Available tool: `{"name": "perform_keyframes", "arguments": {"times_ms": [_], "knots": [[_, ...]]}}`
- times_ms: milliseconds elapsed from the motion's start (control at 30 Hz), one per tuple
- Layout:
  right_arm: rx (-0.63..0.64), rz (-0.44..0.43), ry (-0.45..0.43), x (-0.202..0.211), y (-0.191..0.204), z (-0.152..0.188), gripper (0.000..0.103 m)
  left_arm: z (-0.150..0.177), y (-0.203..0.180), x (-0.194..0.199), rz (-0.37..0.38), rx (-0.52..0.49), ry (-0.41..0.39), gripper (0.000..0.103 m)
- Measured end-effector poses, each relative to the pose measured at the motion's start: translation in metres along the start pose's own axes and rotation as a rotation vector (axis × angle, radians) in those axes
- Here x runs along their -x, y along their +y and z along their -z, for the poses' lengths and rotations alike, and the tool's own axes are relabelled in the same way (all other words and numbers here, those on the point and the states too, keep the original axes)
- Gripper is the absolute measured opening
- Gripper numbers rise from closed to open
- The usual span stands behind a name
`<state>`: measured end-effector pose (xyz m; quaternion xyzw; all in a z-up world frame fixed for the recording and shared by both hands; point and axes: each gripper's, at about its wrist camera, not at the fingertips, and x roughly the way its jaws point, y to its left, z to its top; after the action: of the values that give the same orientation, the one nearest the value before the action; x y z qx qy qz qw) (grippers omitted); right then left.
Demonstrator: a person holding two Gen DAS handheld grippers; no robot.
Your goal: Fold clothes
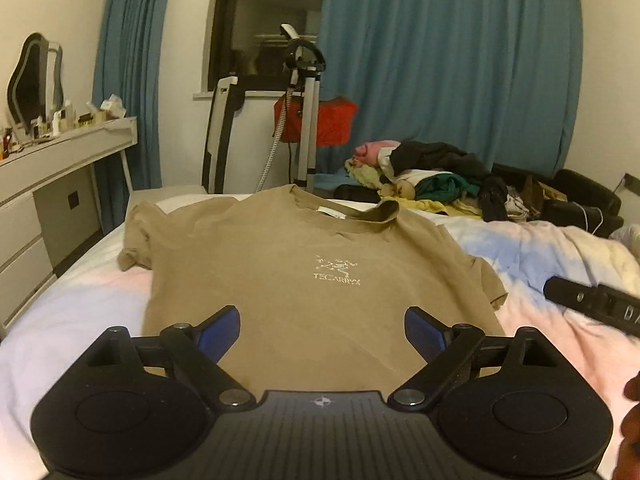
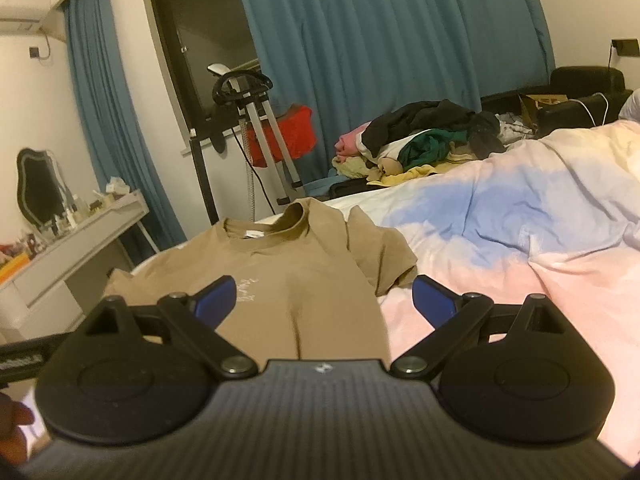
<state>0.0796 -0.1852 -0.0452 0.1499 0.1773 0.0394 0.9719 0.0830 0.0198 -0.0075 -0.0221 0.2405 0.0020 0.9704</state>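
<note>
Indoors, bedroom. Bed [image 1: 540, 248] with pastel pink-blue-white duvet as work surface. Teal curtains [image 1: 452, 60] behind, dark window [image 1: 272, 20] between them. White dressing table [image 1: 60, 160] at left with wavy mirror [image 1: 34, 80] and small bottles. Garment steamer stand [image 1: 306, 92] at foot of bed, red item [image 1: 320, 120] hanging behind it. Heap of mixed clothes [image 1: 432, 176] at far side of bed, black, green, yellow, pink.

Left gripper [image 1: 322, 334] pointing slightly downward over near end of bed, blue pads [image 1: 222, 332] spread wide, nothing clamped. Right gripper [image 2: 324, 300] likewise angled a little down, pads wide apart, nothing clamped; black body of it also visible at right edge of left wrist view. Bit of a hand at lower left corner of right wrist view, blurred.

Tan T-shirt [image 1: 304, 280] spread flat on duvet, front up, white logo [image 1: 338, 270] on chest, collar away from camera, both sleeves out. Collar rim slightly folded over at right. Hem end of shirt directly below and ahead of left gripper, between its open pads in view, contact not clear. In right wrist view shirt [image 2: 280, 276] under left pad and centre, right pad over bare duvet just beside shirt edge. A lengthwise crease down shirt body there.
</note>
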Motion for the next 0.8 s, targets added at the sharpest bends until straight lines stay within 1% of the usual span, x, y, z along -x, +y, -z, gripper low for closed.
{"name": "perform_keyframes", "arguments": {"times_ms": [100,167,267,367,433,567,633,667,733,800], "knots": [[-0.004,0.014,0.006,-0.011,-0.002,0.005,0.096,0.017,-0.002,-0.018,-0.017,-0.038,-0.037,0.093],[-0.006,0.022,0.008,-0.018,-0.003,0.008,0.096,0.026,0.002,-0.03,-0.004,-0.055,-0.028,0.093],[-0.023,0.07,-0.04,-0.028,-0.006,0.009,0.096,0.035,0.007,-0.05,0.034,-0.075,-0.012,0.093],[-0.071,0.095,-0.065,-0.041,-0.018,0.004,0.096,0.04,0.009,-0.047,0.044,-0.095,-0.024,0.096],[-0.094,0.109,-0.066,-0.054,-0.03,-0.003,0.096,0.044,0.012,-0.044,0.05,-0.1,-0.033,0.097],[-0.097,0.117,-0.051,-0.085,-0.053,-0.02,0.095,0.044,0.02,-0.054,0.056,-0.039,-0.01,0.097],[-0.09,0.109,-0.014,-0.105,-0.062,-0.031,0.089,0.044,0.023,-0.059,0.045,-0.014,-0.004,0.098],[-0.085,0.111,0.008,-0.115,-0.066,-0.037,0.083,0.043,0.024,-0.063,0.037,-0.005,0.0,0.098],[-0.074,0.11,0.023,-0.132,-0.071,-0.044,0.083,0.043,0.027,-0.069,0.024,0.014,0.007,0.098],[-0.068,0.108,0.044,-0.152,-0.073,-0.047,0.083,0.042,0.032,-0.077,0.028,0.052,0.011,0.099]]}}
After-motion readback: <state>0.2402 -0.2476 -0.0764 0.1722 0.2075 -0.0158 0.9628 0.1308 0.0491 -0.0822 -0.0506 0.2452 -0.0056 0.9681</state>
